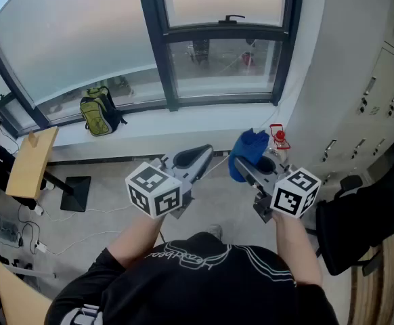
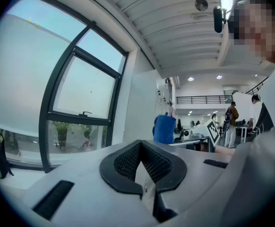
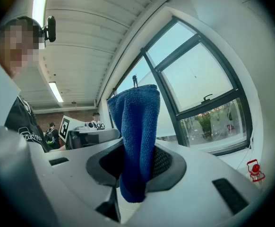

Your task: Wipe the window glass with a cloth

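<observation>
A blue cloth [image 3: 136, 141] stands up folded between the jaws of my right gripper [image 3: 138, 167], which is shut on it. In the head view the blue cloth [image 1: 249, 149] sticks out ahead of the right gripper [image 1: 254, 162], short of the sill. My left gripper [image 1: 198, 158] is held beside it, a little to the left; its jaws meet with nothing between them [image 2: 141, 167]. The window glass [image 1: 224, 63] lies ahead, beyond the sill, in dark frames with a handle [image 1: 234, 19] on the upper bar. The left gripper view shows the cloth [image 2: 165, 128] off to the right.
A white sill [image 1: 183, 124] runs under the window. A green backpack [image 1: 99, 111] leans on it at the left. A red-topped spray bottle [image 1: 277, 137] stands near the right gripper. A wooden desk [image 1: 31, 162] is at the left, grey lockers [image 1: 380, 93] and a black chair [image 1: 366, 215] at the right.
</observation>
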### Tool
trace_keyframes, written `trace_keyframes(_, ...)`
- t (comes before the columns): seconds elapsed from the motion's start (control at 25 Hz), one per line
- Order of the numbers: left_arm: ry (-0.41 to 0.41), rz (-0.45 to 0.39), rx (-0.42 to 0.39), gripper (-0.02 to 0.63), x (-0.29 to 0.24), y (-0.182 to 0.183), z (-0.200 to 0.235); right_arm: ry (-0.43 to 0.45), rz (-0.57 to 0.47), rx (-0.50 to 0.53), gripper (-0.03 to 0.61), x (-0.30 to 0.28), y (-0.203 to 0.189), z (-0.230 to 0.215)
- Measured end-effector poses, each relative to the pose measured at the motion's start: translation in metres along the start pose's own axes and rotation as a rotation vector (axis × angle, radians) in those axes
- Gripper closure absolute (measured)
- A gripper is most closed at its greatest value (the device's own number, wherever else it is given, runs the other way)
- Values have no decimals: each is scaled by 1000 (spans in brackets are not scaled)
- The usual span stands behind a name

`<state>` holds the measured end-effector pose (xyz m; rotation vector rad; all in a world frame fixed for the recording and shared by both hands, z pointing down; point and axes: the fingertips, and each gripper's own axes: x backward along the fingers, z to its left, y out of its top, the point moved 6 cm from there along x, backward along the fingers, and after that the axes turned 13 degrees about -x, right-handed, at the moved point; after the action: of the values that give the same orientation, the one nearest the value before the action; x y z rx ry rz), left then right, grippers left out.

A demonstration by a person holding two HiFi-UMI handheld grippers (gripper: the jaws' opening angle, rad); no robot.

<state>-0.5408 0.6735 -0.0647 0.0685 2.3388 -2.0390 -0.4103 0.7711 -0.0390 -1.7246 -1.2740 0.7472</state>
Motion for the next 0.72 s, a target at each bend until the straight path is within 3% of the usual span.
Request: trace_keyframes(0.72,-52,27,-27,611,-13,9,-11,-26,-41,-15,485,19,8,-1)
